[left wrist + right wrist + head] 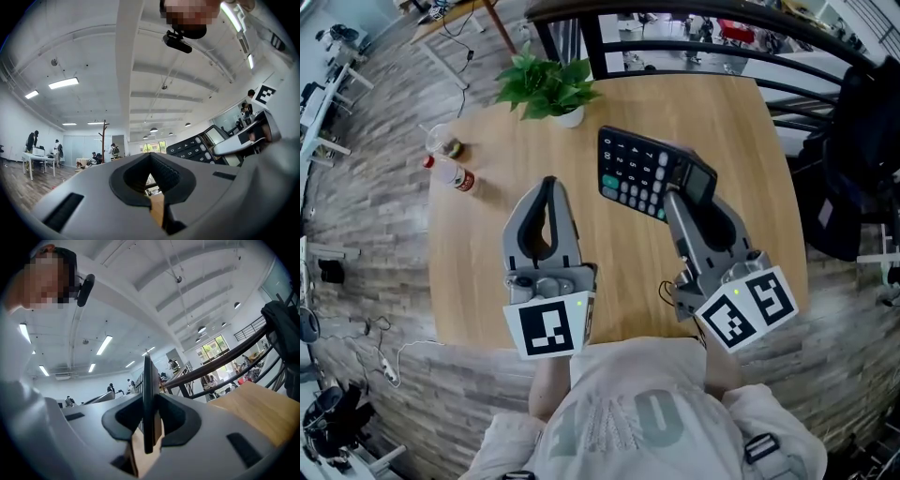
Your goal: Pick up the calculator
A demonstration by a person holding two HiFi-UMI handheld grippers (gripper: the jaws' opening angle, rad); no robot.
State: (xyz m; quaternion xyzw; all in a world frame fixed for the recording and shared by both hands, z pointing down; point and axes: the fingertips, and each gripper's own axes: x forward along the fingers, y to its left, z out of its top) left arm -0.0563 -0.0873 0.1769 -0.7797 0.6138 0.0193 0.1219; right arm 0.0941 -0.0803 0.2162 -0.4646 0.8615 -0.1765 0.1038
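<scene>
The right tongs [677, 187] pinch the calculator [633, 169] by one end; it could pivot and slip onto the table [722, 112]. The left tongs [548, 181] are closed, empty.

head view looked steeply down on the table [473, 281]; both gripper views faced near level, close-up, all sharing the calculator [642, 171].

the left hand-held gripper [151, 158] has jaws together, calculator [196, 146] at right.
</scene>
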